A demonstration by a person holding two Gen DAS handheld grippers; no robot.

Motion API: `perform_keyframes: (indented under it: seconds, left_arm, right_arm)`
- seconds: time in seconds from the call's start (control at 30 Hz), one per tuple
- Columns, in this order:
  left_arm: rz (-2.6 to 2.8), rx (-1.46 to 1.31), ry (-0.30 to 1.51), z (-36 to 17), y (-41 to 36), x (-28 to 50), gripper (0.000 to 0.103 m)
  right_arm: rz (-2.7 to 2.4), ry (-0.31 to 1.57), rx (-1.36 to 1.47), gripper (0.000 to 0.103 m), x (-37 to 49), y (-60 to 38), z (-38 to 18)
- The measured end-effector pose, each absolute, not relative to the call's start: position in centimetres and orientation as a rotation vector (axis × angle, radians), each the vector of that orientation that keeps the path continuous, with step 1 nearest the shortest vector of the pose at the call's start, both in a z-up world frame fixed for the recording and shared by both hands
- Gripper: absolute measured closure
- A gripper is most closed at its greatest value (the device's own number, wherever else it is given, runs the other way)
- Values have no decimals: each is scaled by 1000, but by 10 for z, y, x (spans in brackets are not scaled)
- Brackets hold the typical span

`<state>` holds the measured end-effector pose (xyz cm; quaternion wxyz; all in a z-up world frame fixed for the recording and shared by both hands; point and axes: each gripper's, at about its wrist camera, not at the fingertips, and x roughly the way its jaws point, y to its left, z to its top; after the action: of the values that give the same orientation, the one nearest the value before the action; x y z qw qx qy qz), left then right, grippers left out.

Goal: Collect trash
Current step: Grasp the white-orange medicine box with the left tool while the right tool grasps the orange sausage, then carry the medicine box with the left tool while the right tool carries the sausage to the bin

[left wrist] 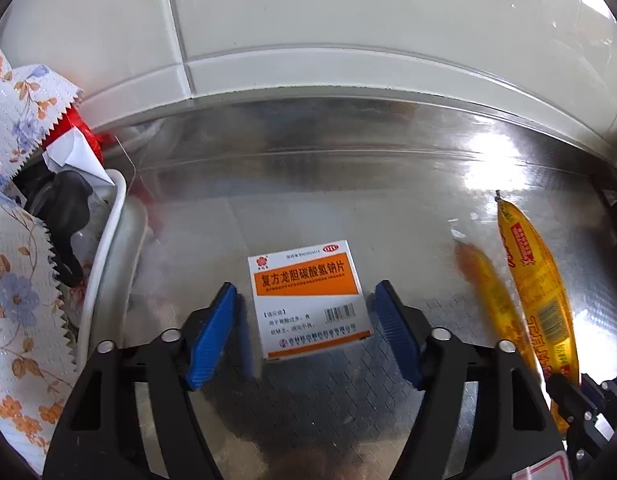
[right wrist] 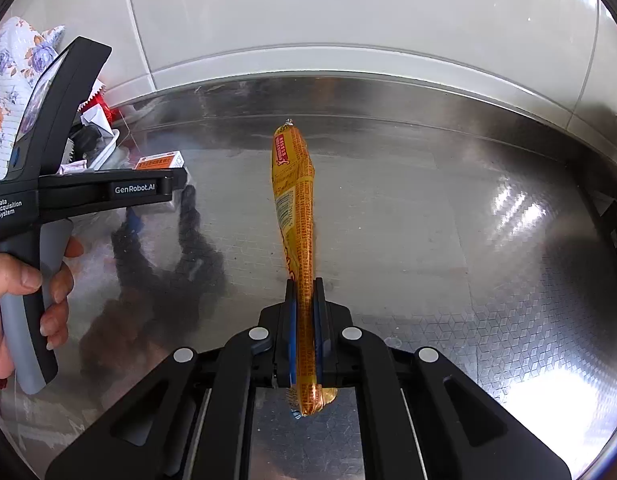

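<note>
The left gripper (left wrist: 308, 316) stands spread wide over the shiny metal counter (left wrist: 388, 184), and the white-and-orange medicine box (left wrist: 310, 298) lies flat between its blue pads (left wrist: 212, 336), with a gap showing on either side, so nothing is pinched. Off to that tool's left, a white bin (left wrist: 108, 240) sits close by, stuffed with a red wrapper (left wrist: 74, 128), white paper and something black, and a floral cloth (left wrist: 16, 240) drapes over its near side. Straight ahead of the tool the counter runs to a pale tiled wall (left wrist: 348, 20).

The right gripper (right wrist: 304, 300) is clamped on a long yellow sausage pack (right wrist: 294, 184), gripping it near its rear end; most of the pack sticks out forward past the fingertips, and a short stub pokes out behind them. From the left tool's side, the pack hangs off to the right, with its blurry reflection beside it on the metal.

Seen from the right tool, the left hand (right wrist: 20, 292) wraps the other tool's grey handle away to the left, with the box just beyond it.
</note>
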<state>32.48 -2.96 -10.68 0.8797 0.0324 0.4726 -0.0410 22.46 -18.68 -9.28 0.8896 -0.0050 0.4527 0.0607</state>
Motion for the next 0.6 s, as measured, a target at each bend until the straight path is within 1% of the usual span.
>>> perform_keyframes:
  seconds: [0.03, 0.07, 0.1, 0.33, 0.6]
  left_arm:
    - [-83, 70, 982, -107, -28, 326, 40]
    - [-83, 71, 976, -106, -26, 326, 46]
    - [-81, 74, 971, -105, -23, 329, 48]
    - [-102, 41, 967, -103, -20, 325, 50]
    - [-151, 32, 927, -82, -15, 276, 50]
  right_arm:
    - [125, 942, -11, 96, 224, -187, -93]
    - [124, 943, -10, 96, 225, -187, -93]
    - [123, 944, -12, 96, 224, -187, -93]
    - [122, 940, -12, 96, 218, -186, -89]
    - [111, 917, -2, 96, 193, -185, -75]
